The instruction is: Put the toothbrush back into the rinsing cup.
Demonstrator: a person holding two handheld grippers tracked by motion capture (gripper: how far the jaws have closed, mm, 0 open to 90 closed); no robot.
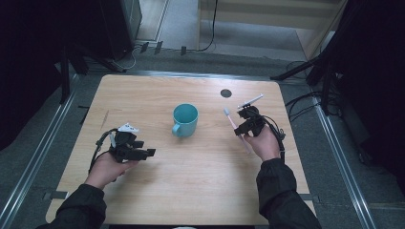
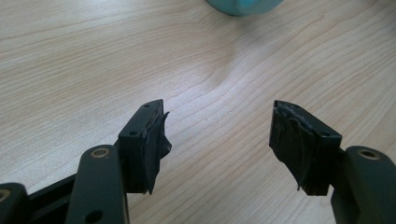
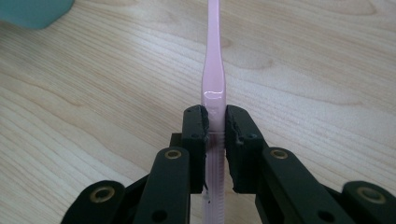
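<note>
A pink toothbrush (image 3: 213, 70) is pinched by its handle between the jaws of my right gripper (image 3: 215, 126), its neck running away from the camera over the wood. From above, the toothbrush (image 1: 231, 119) points its bristled head up and left toward the teal mug (image 1: 185, 119), with the right gripper (image 1: 242, 130) shut on it right of the mug. My left gripper (image 1: 150, 152) rests low at the table's left, jaws wide apart with bare wood between them. In the left gripper view the mug's base (image 2: 243, 5) shows at the top edge, beyond the left gripper (image 2: 217, 135).
The wooden table (image 1: 191, 191) has a small dark round hole (image 1: 226, 93) at the back right. Black stands and cables crowd the floor beyond the table's right and left edges. A corner of the teal mug (image 3: 32, 11) shows at the top left of the right gripper view.
</note>
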